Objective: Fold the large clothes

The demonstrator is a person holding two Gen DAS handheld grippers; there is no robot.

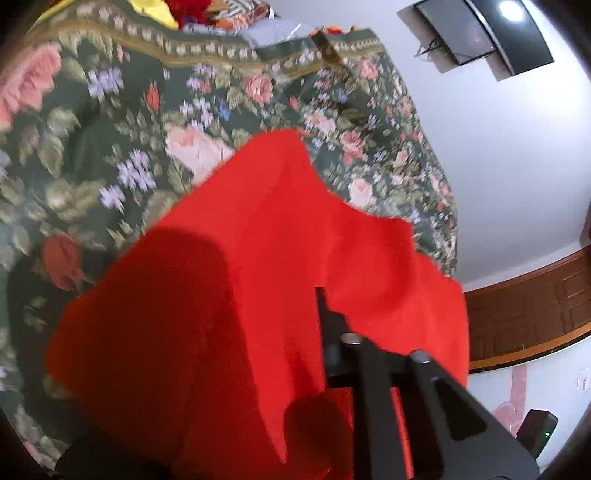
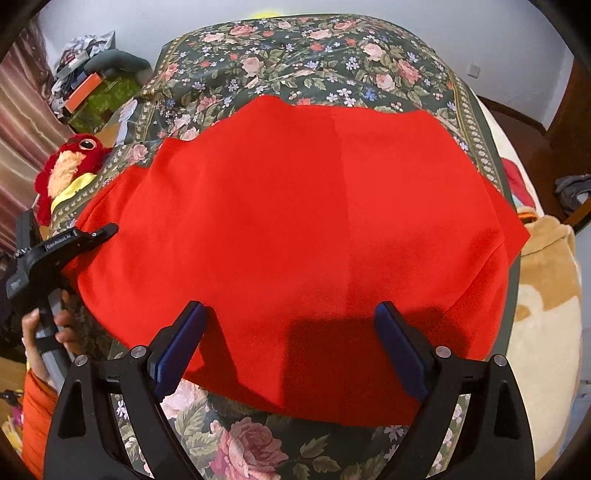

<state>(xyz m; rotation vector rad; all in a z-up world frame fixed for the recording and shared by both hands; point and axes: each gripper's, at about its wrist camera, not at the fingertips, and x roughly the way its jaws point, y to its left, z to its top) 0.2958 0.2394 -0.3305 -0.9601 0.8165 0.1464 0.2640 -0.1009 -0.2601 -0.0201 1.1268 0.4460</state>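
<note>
Red fleecy garment (image 2: 295, 221) spread smooth over glossy floral bedcover (image 2: 295, 55).

Bright even indoor light, ceiling lamp (image 1: 511, 11) glaring, left wrist view motion-blurred, right wrist view sharp, dark shadows on red garment (image 2: 295, 221), fisheye bending and black corners.

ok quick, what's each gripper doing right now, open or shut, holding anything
Left gripper: shut on the edge of the large red fleece garment.
Right gripper: open, empty, jaws wide above the garment's near edge.
</note>
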